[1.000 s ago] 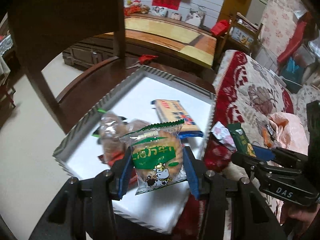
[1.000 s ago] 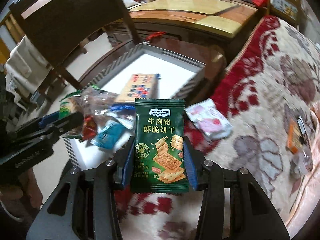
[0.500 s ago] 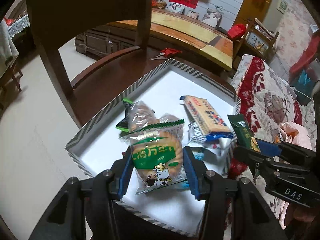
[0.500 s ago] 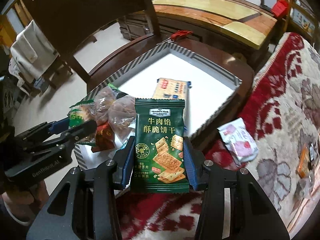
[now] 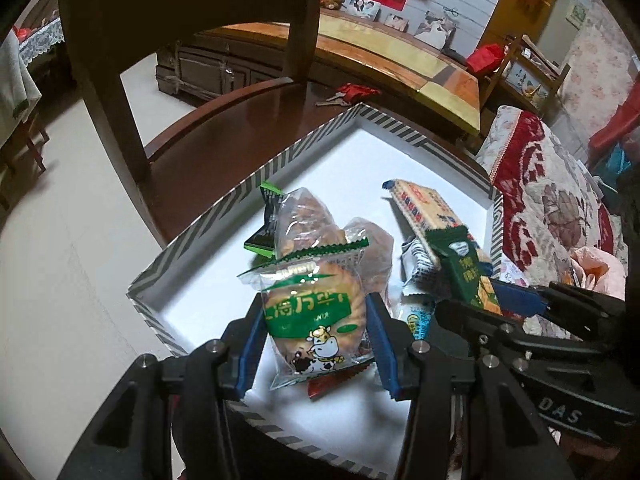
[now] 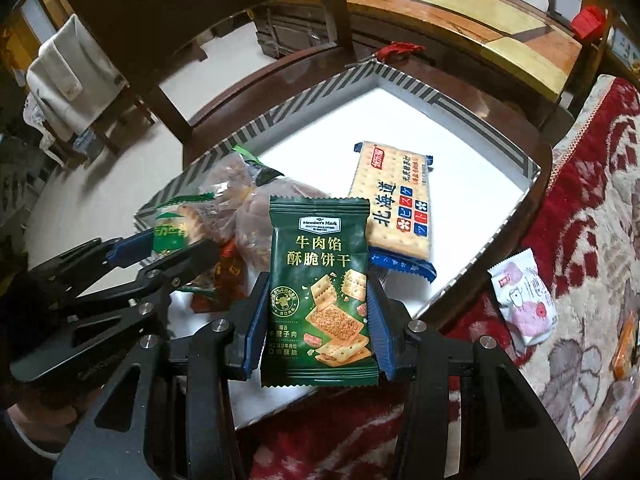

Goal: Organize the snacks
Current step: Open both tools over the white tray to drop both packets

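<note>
Two hand-held claws hang over a shallow white box [image 5: 224, 216] with a striped rim, which sits on a dark round wooden worktop [image 5: 224, 136] and is where the snacks are being collected. The left claw [image 5: 316, 344] is clamped by its blue pads on the sides of a clear biscuit packet [image 5: 314, 320] with a green band and a cartoon cow, held upright above the near corner of the box, probably so it can be let go onto the pile beneath. The right claw [image 6: 318, 328] grips a dark green cracker packet [image 6: 320, 292] the same way, by its two long edges with the printed face toward the camera, over the near edge of the box. Already lying inside are two clear bags of brown pastries [image 5: 308, 224] near the left edge, a long cream-coloured cracker pack [image 6: 400, 204] toward the middle, and a few small wrappers. Outside the box, a pink-and-white packet [image 6: 524, 296] and an orange wrapper [image 6: 624, 352] lie on a red flowered sofa cover [image 6: 580, 184] beside the worktop, apparently not yet gathered.
</note>
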The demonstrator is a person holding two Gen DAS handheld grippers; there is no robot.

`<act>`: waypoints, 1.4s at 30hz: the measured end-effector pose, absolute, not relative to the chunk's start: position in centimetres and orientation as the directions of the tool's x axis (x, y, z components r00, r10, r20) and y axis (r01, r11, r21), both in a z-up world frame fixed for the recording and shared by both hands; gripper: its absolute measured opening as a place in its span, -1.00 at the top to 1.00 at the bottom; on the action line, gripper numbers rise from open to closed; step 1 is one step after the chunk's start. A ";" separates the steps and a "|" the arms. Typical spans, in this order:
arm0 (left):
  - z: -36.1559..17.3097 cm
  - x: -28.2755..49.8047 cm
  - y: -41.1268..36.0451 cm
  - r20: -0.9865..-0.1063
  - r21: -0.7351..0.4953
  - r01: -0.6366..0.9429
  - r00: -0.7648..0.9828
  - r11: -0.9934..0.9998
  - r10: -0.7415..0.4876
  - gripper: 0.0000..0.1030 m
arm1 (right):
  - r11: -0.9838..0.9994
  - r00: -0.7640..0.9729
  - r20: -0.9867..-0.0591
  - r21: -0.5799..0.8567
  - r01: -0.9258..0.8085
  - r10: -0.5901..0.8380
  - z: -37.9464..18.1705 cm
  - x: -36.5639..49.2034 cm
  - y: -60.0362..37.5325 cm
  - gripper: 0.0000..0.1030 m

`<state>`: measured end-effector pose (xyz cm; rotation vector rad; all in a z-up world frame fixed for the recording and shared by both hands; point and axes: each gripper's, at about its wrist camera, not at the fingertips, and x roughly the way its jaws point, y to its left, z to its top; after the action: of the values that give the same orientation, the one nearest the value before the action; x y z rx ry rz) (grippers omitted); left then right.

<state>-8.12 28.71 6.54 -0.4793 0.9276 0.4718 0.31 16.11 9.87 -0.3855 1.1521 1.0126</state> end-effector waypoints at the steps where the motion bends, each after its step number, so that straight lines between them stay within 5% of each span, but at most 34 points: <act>1: 6.4 -8.1 28.7 -0.840 -0.185 -0.575 0.513 0.797 0.175 0.02 | 0.529 0.049 -0.888 0.226 -0.818 0.456 9.7 0.5 16.2 0.15; 16: 6.1 -7.4 29.0 -0.841 -0.190 -0.590 0.510 0.785 0.180 -0.01 | 0.560 0.055 -0.905 0.212 -0.801 0.421 8.5 1.6 17.1 0.08; 32: 8.1 -8.2 27.9 -0.821 -0.137 -0.605 0.512 0.784 0.252 -0.67 | 0.550 0.045 -0.868 0.272 -0.789 0.494 10.9 0.6 14.2 0.06; 42: 10.4 -7.0 24.2 -0.794 -0.104 -0.549 0.548 0.829 0.263 -0.79 | 0.606 0.109 -0.839 0.289 -0.741 0.534 12.5 1.0 8.5 0.06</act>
<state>-6.99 24.19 10.36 -0.3633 0.8657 0.4938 0.97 8.54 12.53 -0.2240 1.1169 0.9490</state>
